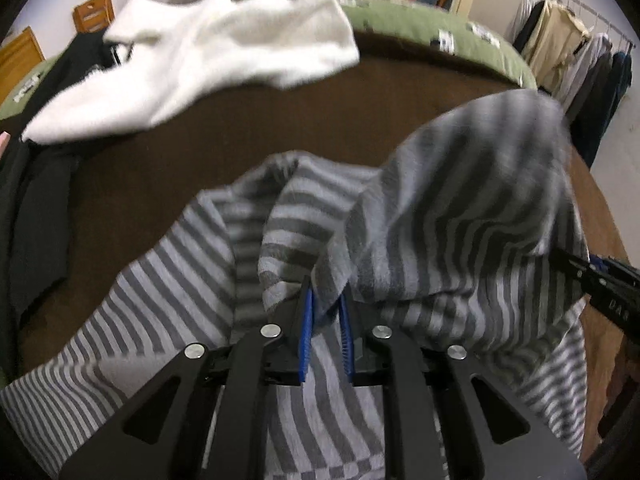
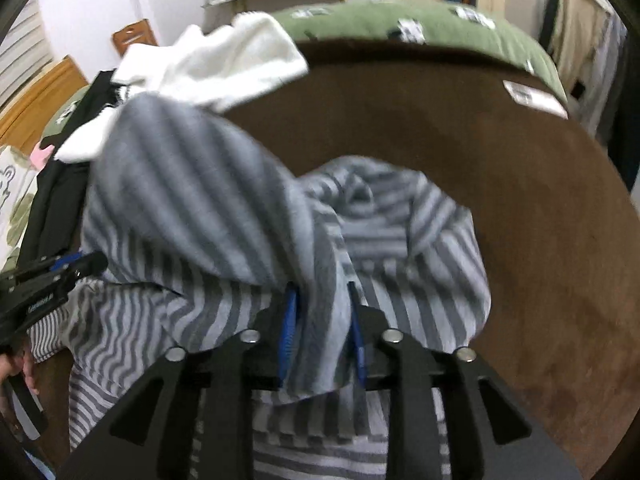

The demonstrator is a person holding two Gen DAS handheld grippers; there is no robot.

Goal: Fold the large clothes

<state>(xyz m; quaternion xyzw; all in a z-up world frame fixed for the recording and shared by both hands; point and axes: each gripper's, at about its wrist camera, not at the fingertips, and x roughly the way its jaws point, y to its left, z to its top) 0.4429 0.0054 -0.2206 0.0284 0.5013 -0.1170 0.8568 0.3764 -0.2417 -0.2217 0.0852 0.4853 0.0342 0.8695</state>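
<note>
Cloth is bunching between both tongs at once: a grey striped top [image 1: 440, 216] is being held up over a brown bedspread [image 1: 360, 100]. In the left wrist view, the left tongs [image 1: 326, 320] are pinching a fold of the striped fabric between their blue pads [image 1: 306, 332], and the top is spreading away toward twelve o'clock and billowing up toward two o'clock. The right tongs [image 1: 600, 280] are showing at three o'clock there, with their tips hidden under the fabric. In the right wrist view, the right tongs [image 2: 324, 328] are likewise gripping a fold, while the left tongs [image 2: 60, 276] are sitting at nine o'clock. The held edge seems to be running side to side between the two tools, so the rest of the top is lying ahead of both. Neither is nearer. A white fluffy garment [image 1: 208, 52] is lying at eleven o'clock, well apart, beside dark clothes [image 1: 36, 184].
</note>
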